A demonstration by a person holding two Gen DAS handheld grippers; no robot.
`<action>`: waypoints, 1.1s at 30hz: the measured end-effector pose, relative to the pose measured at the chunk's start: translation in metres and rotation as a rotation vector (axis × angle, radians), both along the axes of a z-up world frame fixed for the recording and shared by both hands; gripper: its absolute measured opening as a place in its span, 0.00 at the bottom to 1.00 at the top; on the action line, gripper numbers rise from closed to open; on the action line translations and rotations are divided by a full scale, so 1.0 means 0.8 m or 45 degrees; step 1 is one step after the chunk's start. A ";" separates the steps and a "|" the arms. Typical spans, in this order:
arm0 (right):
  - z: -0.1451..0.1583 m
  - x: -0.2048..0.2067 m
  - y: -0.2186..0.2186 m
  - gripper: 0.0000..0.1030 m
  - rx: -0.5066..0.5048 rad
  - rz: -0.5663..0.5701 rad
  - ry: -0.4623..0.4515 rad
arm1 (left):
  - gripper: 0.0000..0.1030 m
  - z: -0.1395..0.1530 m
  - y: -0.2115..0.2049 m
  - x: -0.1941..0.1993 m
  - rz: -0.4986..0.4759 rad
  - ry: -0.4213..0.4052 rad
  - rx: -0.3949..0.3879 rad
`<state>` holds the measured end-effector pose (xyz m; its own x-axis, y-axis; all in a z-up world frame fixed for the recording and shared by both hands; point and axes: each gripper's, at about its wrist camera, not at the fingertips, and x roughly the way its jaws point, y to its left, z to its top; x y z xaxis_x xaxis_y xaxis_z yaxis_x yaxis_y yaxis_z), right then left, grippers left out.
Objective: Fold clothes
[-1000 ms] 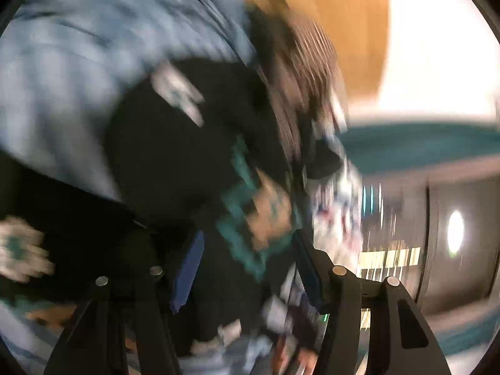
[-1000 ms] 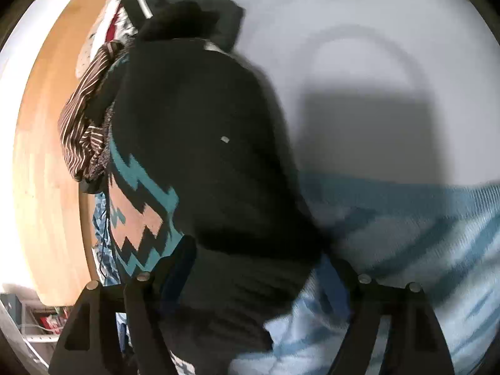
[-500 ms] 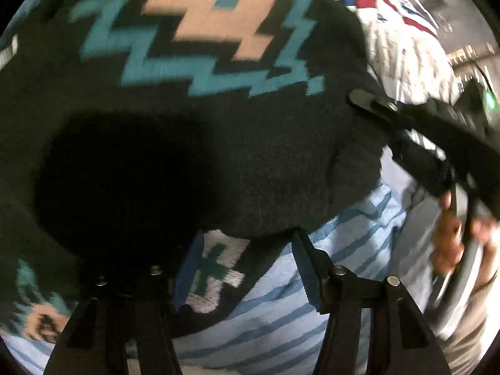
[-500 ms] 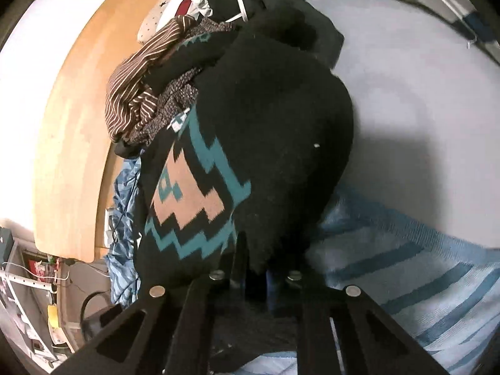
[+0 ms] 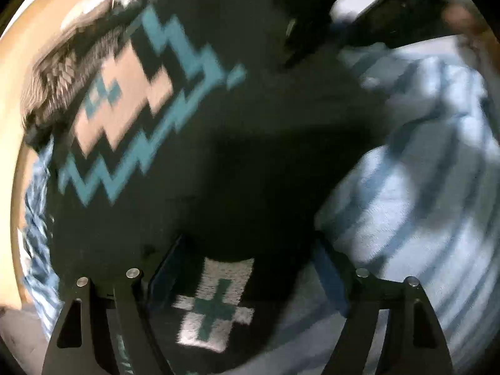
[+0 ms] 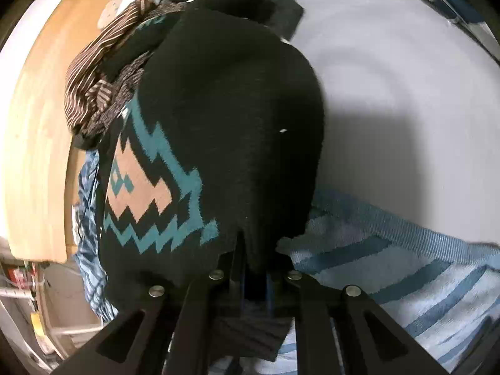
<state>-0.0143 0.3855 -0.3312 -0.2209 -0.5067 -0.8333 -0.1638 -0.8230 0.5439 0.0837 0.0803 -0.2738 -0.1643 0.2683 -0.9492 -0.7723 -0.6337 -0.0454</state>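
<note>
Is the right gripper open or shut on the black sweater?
Shut: the right gripper has its fingers together, pinching the black sweater's edge.

Right gripper fingers pinched together on black knit sweater hem; left gripper fingers spread wide, low over same sweater, gripping nothing

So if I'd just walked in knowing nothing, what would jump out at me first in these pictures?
Most likely the big black sweater with its teal and peach zigzag pattern, heaped across the middle of both views. The right hand-held gripper has pinched its near edge, while the left hand-held gripper stands open around a fold with a white cross patch. Under it lies a light blue striped garment, and a brown striped one sits bunched at the upper left.
</note>
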 end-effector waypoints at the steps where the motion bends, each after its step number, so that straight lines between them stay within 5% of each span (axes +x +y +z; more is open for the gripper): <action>1: 0.001 0.001 -0.001 0.10 0.003 0.011 0.009 | 0.75 -0.001 0.000 -0.004 0.030 -0.015 0.005; 2: 0.000 0.001 -0.002 0.10 0.001 0.016 0.015 | 0.71 -0.002 0.000 -0.009 0.061 -0.031 0.009; 4: -0.001 0.002 0.000 0.09 -0.008 0.000 0.023 | 0.36 -0.004 -0.001 -0.018 0.121 -0.062 0.018; 6: 0.005 0.006 0.005 0.08 -0.043 -0.042 0.058 | 0.20 -0.006 -0.001 -0.027 0.182 -0.093 0.028; 10: 0.051 0.024 0.025 0.07 -0.106 -0.108 0.184 | 0.16 0.003 -0.006 -0.041 0.270 -0.181 0.114; 14: 0.099 0.058 0.070 0.07 -0.135 -0.225 0.254 | 0.16 0.049 -0.007 -0.028 0.184 -0.343 0.324; 18: 0.124 0.094 0.120 0.06 0.002 -0.343 0.291 | 0.16 0.058 0.018 -0.004 0.017 -0.527 0.439; 23: 0.109 0.113 0.156 0.07 0.206 -0.423 0.165 | 0.16 -0.021 0.077 0.026 -0.079 -0.698 0.211; 26: 0.088 0.112 0.153 0.26 0.282 -0.417 0.049 | 0.24 -0.060 0.067 0.005 0.075 -0.829 0.156; 29: 0.092 0.108 0.143 0.60 0.321 -0.435 0.020 | 0.49 -0.061 0.026 -0.027 0.220 -1.012 0.338; 31: 0.104 0.103 0.134 0.67 0.325 -0.442 0.048 | 0.69 -0.042 -0.008 -0.052 0.334 -1.028 0.492; 33: 0.120 0.098 0.121 0.67 0.296 -0.419 0.102 | 0.74 -0.020 -0.040 -0.076 0.446 -1.016 0.654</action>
